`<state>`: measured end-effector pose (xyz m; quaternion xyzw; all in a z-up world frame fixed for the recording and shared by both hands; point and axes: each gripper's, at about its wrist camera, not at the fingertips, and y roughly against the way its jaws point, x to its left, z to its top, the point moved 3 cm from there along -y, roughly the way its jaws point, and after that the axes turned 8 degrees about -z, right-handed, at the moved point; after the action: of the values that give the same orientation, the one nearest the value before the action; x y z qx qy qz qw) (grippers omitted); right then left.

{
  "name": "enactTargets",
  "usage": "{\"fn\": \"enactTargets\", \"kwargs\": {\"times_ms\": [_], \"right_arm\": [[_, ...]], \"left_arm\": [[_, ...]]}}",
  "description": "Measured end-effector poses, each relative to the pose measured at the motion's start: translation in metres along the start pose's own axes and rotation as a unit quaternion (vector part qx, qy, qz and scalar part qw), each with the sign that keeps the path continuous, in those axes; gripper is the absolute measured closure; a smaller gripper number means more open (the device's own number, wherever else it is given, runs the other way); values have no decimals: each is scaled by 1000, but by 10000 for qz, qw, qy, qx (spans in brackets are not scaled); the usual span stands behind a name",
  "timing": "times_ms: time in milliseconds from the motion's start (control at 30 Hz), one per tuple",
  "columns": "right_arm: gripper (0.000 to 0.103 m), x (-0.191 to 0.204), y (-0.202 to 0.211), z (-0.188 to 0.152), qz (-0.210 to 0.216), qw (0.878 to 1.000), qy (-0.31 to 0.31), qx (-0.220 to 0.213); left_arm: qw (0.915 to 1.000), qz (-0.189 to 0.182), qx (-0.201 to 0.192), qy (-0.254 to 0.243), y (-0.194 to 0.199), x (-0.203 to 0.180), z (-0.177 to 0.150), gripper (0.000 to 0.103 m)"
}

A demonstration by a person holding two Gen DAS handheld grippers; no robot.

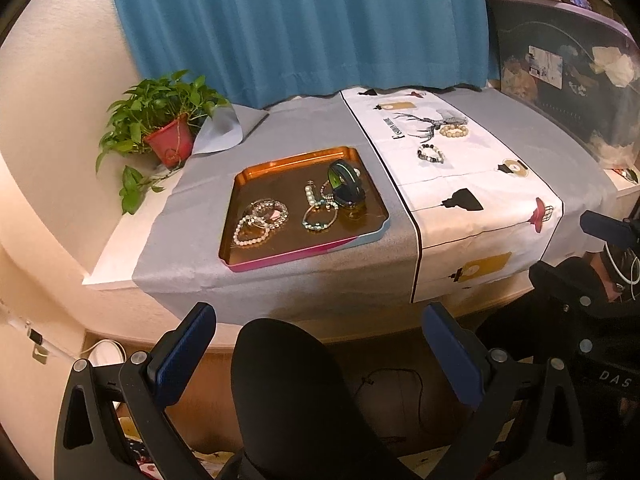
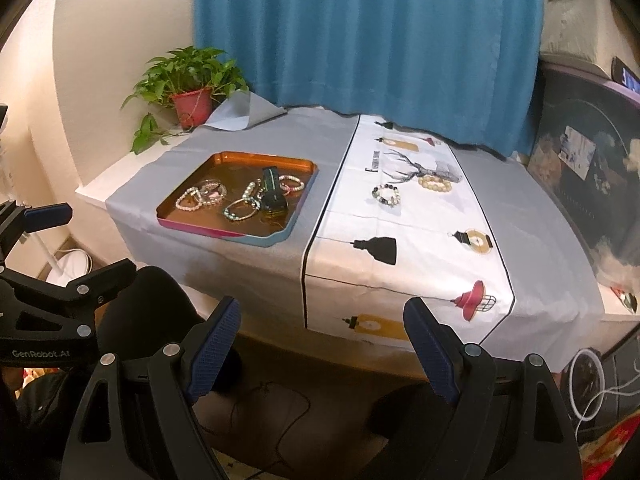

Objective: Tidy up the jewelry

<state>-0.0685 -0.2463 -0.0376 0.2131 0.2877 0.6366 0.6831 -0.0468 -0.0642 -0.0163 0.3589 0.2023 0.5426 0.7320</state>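
An orange tray [image 1: 256, 170] [image 2: 224, 157] on the grey cloth holds several bead bracelets [image 1: 252, 232] [image 2: 240, 210] and a dark green bangle [image 1: 346, 182] [image 2: 274, 194]. Two bracelets lie on the white printed runner: a cream bead one [image 1: 454, 131] [image 2: 435, 184] and a dark-and-white bead one [image 1: 431, 153] [image 2: 386, 195]. My left gripper [image 1: 320, 326] is open and empty, held below the table's front edge. My right gripper [image 2: 322, 322] is open and empty, also below the front edge. Each gripper's side shows in the other view, the right one [image 1: 608, 232], the left one [image 2: 44, 216].
A potted plant [image 1: 168, 140] [image 2: 192, 106] stands at the table's back left by a blue curtain [image 1: 300, 24]. A dark chair back [image 1: 288, 392] sits between my left fingers. A dark storage bin [image 1: 568, 80] [image 2: 588, 168] stands at right. Cables lie on the floor.
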Motion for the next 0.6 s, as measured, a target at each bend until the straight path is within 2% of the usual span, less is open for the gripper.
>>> {"fn": "enactTargets", "kwargs": {"times_ms": [267,600], "right_arm": [[19,-11,-14,1,-45,9999,-128,105],[19,-44,-42,-1,-175,9980,-475,365]], "left_arm": [[9999,7,123,-36,-14,-1,7,1],[9993,-21,293,-213,-40,-14,25,1]]}}
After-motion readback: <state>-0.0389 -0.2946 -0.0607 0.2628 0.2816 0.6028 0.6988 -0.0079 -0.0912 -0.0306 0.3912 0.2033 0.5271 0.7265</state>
